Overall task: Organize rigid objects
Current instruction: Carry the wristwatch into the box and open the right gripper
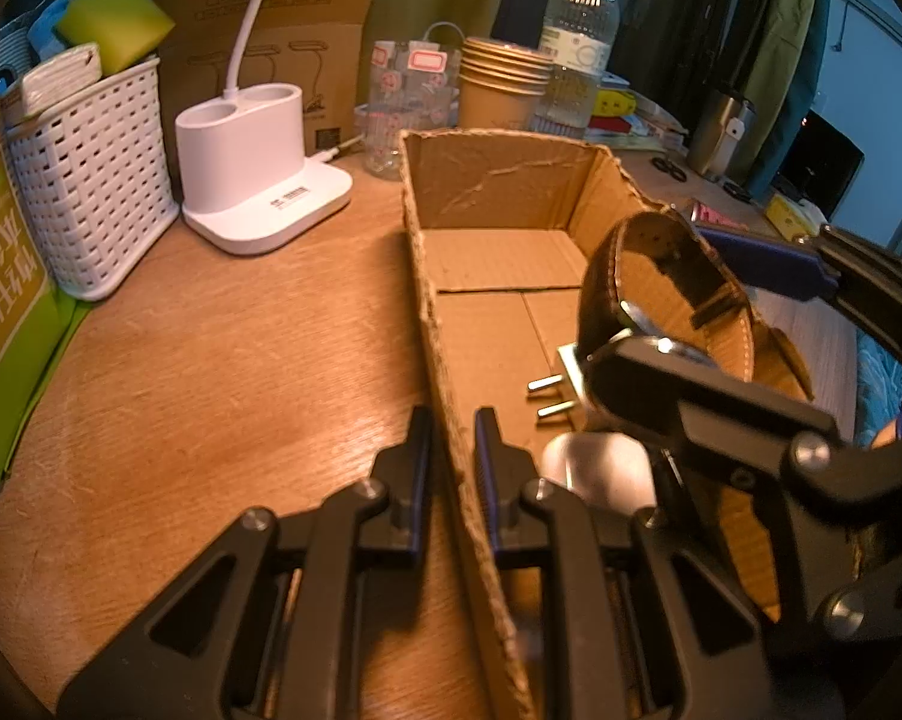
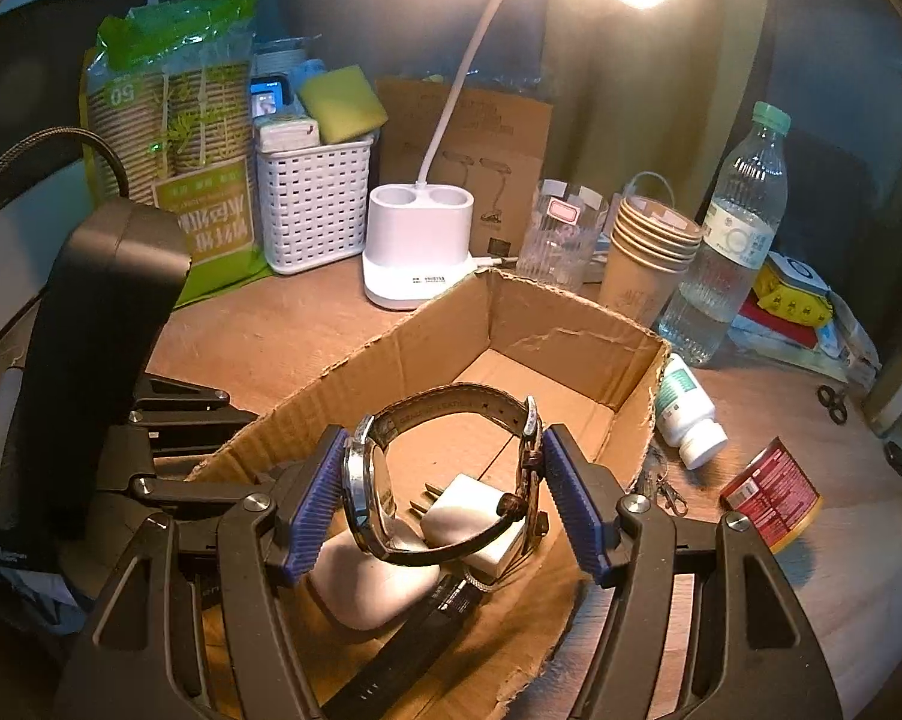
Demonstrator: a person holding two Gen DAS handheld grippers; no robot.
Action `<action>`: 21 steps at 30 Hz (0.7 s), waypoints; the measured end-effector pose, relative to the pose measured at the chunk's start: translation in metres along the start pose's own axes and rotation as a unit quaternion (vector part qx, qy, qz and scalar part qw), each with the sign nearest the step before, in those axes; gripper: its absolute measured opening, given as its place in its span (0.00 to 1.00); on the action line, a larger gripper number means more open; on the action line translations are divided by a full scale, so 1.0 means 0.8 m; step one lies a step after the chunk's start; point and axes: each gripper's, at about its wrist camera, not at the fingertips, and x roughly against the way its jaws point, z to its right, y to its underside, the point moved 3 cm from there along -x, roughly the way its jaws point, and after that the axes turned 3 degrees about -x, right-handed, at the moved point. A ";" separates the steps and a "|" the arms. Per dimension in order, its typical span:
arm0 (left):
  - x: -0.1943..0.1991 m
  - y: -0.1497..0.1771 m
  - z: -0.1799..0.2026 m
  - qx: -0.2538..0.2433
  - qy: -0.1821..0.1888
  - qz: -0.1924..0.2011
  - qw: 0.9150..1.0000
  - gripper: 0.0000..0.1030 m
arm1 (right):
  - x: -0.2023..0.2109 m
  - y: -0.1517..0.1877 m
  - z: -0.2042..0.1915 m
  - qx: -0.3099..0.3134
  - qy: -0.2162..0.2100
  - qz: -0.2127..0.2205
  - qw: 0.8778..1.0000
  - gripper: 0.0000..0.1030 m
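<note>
On my left, the left gripper point(image 1: 451, 450) is clamped on the near left wall of the cardboard box point(image 1: 499, 180), one finger outside and one inside. Inside the box I see a white charger plug point(image 2: 475, 516), a rounded white case point(image 2: 373, 588) and a flat black device point(image 2: 415, 630). Above them, my right gripper point(image 2: 445, 498) grasps the wristwatch point(image 2: 367, 480) between its blue pads point(image 2: 310, 510), the looped strap hanging over the box interior. Right of the box, on the wooden table point(image 1: 211, 360), lie a white pill bottle point(image 2: 688, 408) and a red can point(image 2: 772, 492).
</note>
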 end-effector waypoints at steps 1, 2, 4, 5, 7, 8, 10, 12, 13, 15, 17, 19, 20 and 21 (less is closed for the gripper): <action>0.000 0.000 0.000 0.000 0.000 0.000 1.000 0.15 | 0.000 0.000 0.000 -0.001 0.000 -0.001 1.000 0.67; 0.000 0.000 0.000 0.000 0.000 0.000 1.000 0.15 | -0.001 0.000 0.000 -0.002 0.000 -0.002 1.000 0.68; 0.000 0.000 0.000 0.000 0.000 0.000 1.000 0.15 | -0.002 0.000 0.001 -0.004 0.001 -0.005 1.000 0.68; 0.000 0.000 0.000 0.000 0.000 0.000 1.000 0.15 | -0.002 -0.001 0.001 -0.005 0.001 -0.006 1.000 0.68; 0.000 0.000 0.000 0.000 0.000 0.000 1.000 0.15 | -0.003 -0.001 0.002 -0.007 0.001 -0.009 1.000 0.68; 0.000 0.000 0.000 0.000 0.000 0.000 1.000 0.15 | -0.003 -0.001 0.002 -0.007 0.001 -0.009 1.000 0.68; 0.000 0.000 0.000 0.000 0.000 0.000 1.000 0.15 | -0.003 0.000 0.002 -0.009 0.001 -0.010 1.000 0.68; 0.000 0.000 0.000 0.000 0.000 0.000 1.000 0.15 | -0.003 0.000 0.002 -0.009 0.001 -0.010 1.000 0.68; 0.000 0.000 0.000 0.000 0.000 0.000 1.000 0.15 | -0.003 0.000 0.002 -0.010 0.001 -0.010 1.000 0.68; 0.000 0.000 0.000 0.000 0.000 0.000 1.000 0.15 | -0.002 0.000 0.002 -0.010 0.001 -0.010 1.000 0.68; 0.000 0.000 0.000 0.000 0.000 0.000 1.000 0.15 | -0.002 0.000 0.002 -0.011 0.000 -0.010 1.000 0.68; 0.000 0.000 0.000 0.000 0.000 0.000 1.000 0.15 | -0.002 0.000 0.002 -0.012 -0.004 -0.012 1.000 0.68; 0.000 0.000 0.000 0.000 0.000 0.000 1.000 0.15 | -0.001 0.000 0.002 -0.012 -0.006 -0.012 1.000 0.69; 0.000 0.000 0.000 0.000 0.000 0.000 1.000 0.15 | -0.001 0.000 0.001 -0.011 -0.008 -0.012 1.000 0.69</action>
